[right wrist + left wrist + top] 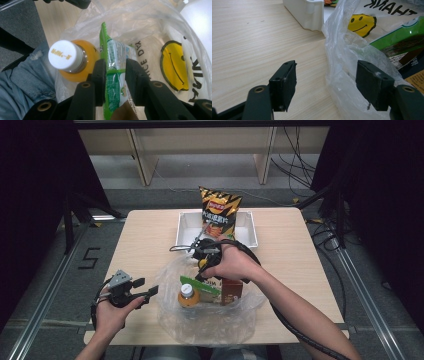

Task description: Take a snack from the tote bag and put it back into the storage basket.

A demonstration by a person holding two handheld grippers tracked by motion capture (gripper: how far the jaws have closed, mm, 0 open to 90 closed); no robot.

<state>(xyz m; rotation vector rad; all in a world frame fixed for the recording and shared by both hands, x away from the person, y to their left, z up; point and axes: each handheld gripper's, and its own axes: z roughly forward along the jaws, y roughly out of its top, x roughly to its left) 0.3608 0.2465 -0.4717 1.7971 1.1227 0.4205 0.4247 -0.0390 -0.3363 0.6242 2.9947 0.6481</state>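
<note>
The green snack packet [113, 75] stands edge-up between your right gripper [115, 75] jaws, which pinch it, inside the plastic bag [210, 320] at the table's [145, 235] near edge. Your left gripper [325, 82] gapes wide beside the bag.

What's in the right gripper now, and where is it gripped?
The right gripper pinches the green snack packet flat across its middle; the left gripper holds nothing.

Light wooden table [135, 245], grey floor [45, 285], dark curtains [30, 170].
</note>
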